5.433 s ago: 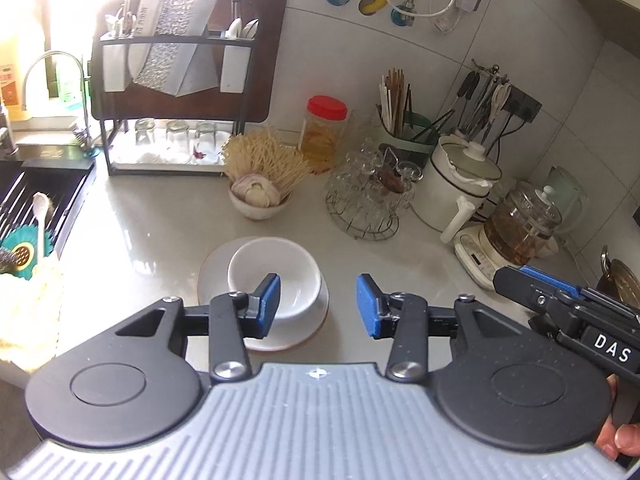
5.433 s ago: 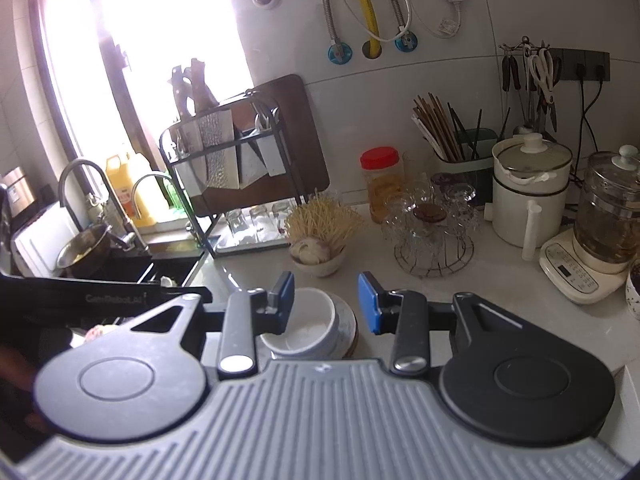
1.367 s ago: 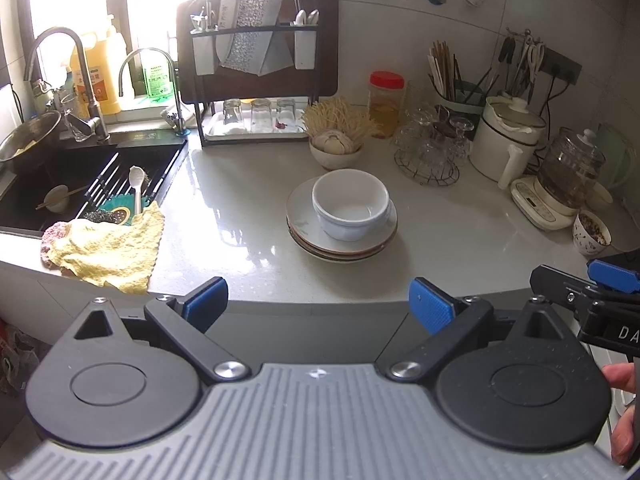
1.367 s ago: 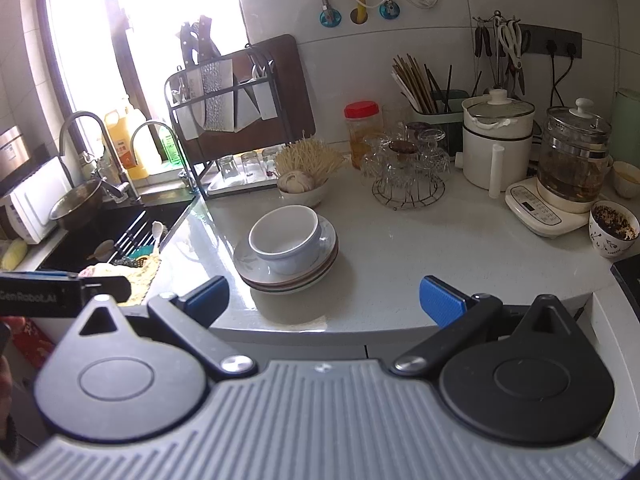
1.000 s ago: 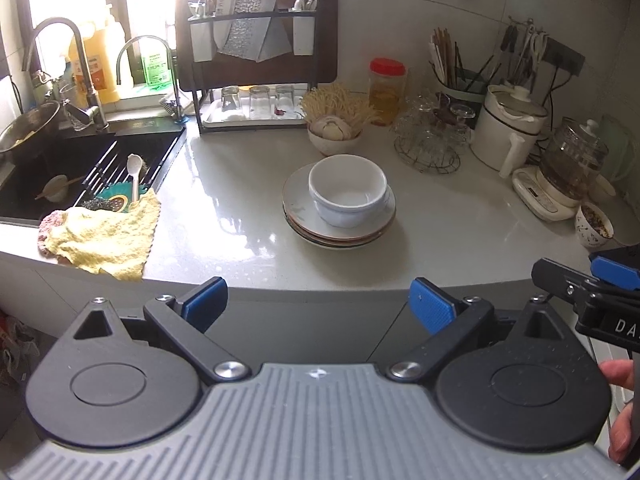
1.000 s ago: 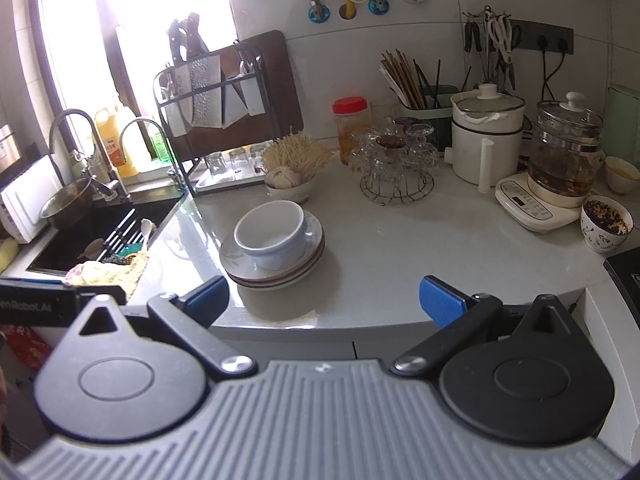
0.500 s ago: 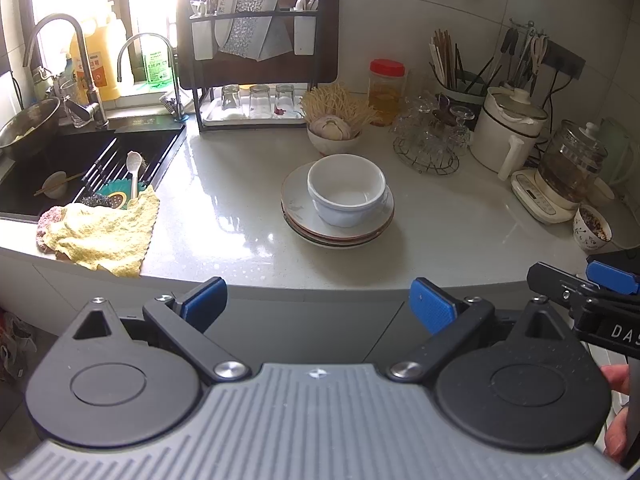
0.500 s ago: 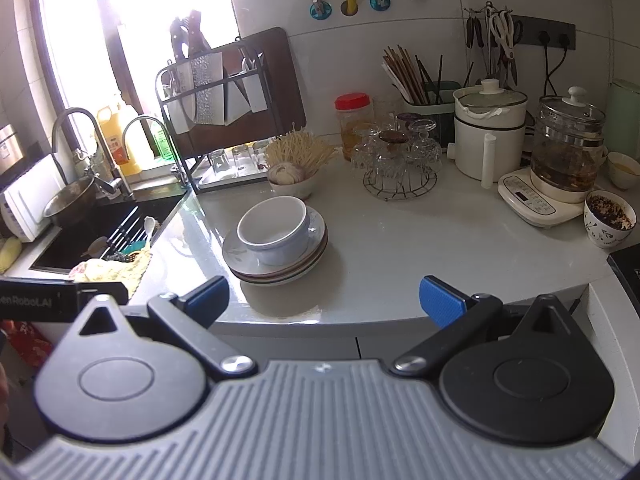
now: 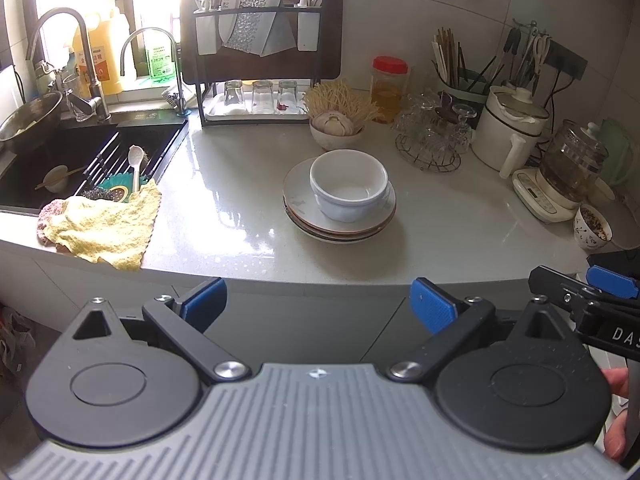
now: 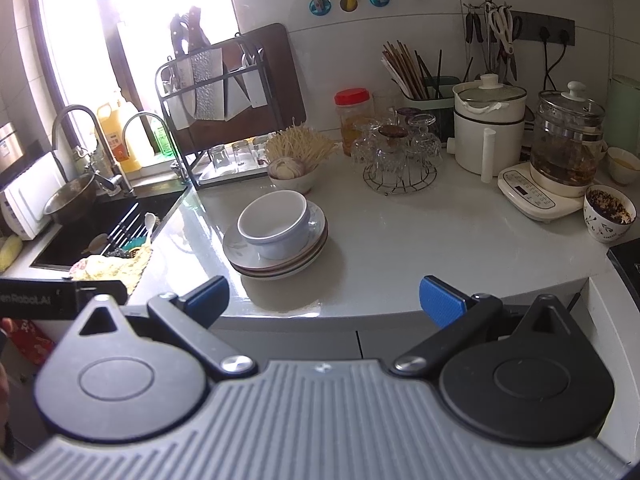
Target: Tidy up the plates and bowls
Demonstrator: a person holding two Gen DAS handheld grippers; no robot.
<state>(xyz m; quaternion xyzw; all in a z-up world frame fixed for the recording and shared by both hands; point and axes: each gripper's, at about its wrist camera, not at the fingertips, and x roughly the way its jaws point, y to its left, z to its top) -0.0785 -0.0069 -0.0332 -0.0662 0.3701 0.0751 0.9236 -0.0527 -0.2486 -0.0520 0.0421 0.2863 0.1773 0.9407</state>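
A white bowl (image 9: 349, 184) stands on a stack of plates (image 9: 304, 208) in the middle of the pale counter; in the right wrist view the same bowl (image 10: 276, 226) rests on the plates (image 10: 244, 254). My left gripper (image 9: 318, 306) is open and empty, held back in front of the counter's edge, well short of the stack. My right gripper (image 10: 324, 300) is likewise open with nothing between its fingers, below and in front of the stack. The right gripper's tip (image 9: 600, 292) shows at the far right of the left wrist view.
A sink (image 9: 80, 152) with a yellow cloth (image 9: 104, 224) lies to the left. Behind the stack stand a dish rack (image 9: 260, 52), a small bowl of garlic (image 9: 338, 130), a jar (image 9: 389, 88) and a glass rack (image 9: 432, 136). A pot (image 9: 508, 132), kettle (image 9: 568, 172) and patterned cup (image 9: 594, 232) fill the right side.
Both grippers have pulled back from the bowl and opened wide since 5.4 s ago. Over the last second the views shift only slightly; the stack stays put.
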